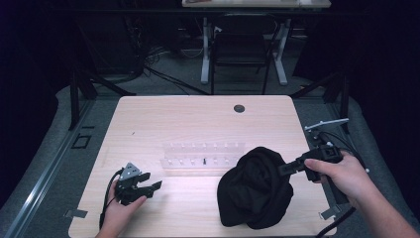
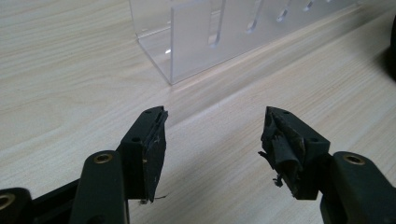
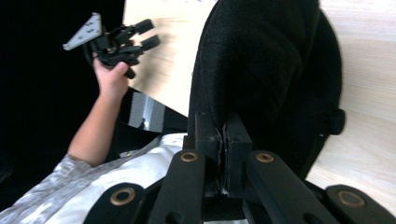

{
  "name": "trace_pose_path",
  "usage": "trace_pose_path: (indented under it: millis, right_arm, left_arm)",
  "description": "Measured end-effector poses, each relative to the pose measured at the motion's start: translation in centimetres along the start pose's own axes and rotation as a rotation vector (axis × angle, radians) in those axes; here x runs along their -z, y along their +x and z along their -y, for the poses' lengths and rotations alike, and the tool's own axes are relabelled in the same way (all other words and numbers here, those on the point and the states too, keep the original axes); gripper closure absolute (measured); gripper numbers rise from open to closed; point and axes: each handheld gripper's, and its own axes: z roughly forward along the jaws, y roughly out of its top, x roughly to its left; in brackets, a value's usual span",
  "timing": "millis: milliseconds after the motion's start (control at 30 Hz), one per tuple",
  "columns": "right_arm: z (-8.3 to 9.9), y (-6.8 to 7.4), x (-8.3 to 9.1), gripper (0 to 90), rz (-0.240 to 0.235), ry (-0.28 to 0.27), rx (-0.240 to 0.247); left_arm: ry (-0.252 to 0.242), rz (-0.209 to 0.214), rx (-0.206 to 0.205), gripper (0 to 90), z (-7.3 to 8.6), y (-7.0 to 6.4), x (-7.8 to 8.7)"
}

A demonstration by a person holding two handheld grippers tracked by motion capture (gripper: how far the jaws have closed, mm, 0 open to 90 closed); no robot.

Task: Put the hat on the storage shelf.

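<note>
Pressed together on a fold of black fabric, the jaws of the right gripper (image 3: 223, 135) pinch the edge of a black cap (image 3: 266, 70) in the right gripper view, and hardly any gap shows between the 2 pads. From above, that right gripper (image 1: 283, 169) comes in from the right side of the table, held in the person's right hand (image 1: 344, 174), with its tips buried in the right edge of the black cap (image 1: 255, 187). The cap sits as a rumpled dark mound on the near right part of the light wooden table (image 1: 198, 119), its lower edge close to the table's front edge.

Over on the near left, the left gripper (image 1: 151, 181) is in the person's left hand (image 1: 121, 208), low over the bare wood and well apart from the cap. Its jaws are spread wide with nothing between them; in the left gripper view the left gripper (image 2: 215, 135) shows only wood grain in the gap, and 1 pad looks frayed.

Between the 2 grippers, farther back on the table, lies a clear acrylic rack (image 1: 203, 153) with rows of slots. The left gripper points toward the end of that clear acrylic rack (image 2: 196, 42).
</note>
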Motion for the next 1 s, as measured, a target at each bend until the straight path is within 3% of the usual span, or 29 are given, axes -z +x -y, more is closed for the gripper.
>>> trace_pose_path:
  millis: [200, 400, 467, 700, 833, 1000]
  right_arm:
    - [0.0, 0.8, -0.1, 87.7, -0.077, 0.006, -0.002]
    - [0.1, 1.7, -0.1, 87.7, -0.1, -0.003, 0.011]
    - [0.1, 1.9, 0.1, 87.8, -0.127, -0.004, 0.013]
    - [0.0, 2.4, 0.7, 87.9, -0.177, -0.037, 0.016]
    - [-0.1, 2.5, 1.3, 88.0, -0.229, -0.064, 0.025]
    - [-0.3, 2.7, 2.0, 88.0, -0.237, -0.098, 0.035]
  left_arm:
    - [0.0, -0.001, 0.0, 39.9, 0.0, 0.0, 0.0]
    - [-0.001, 0.0, 0.0, 39.9, 0.0, 0.0, 0.0]
    - [-0.001, 0.0, -0.001, 39.9, 0.0, 0.0, 0.0]
    - [-0.001, 0.0, 0.0, 39.8, 0.0, 0.0, 0.0]
    - [0.0, 0.001, 0.0, 39.9, 0.0, 0.0, 0.0]
    - [0.004, 0.001, -0.007, 39.9, 0.0, 0.0, 0.1]
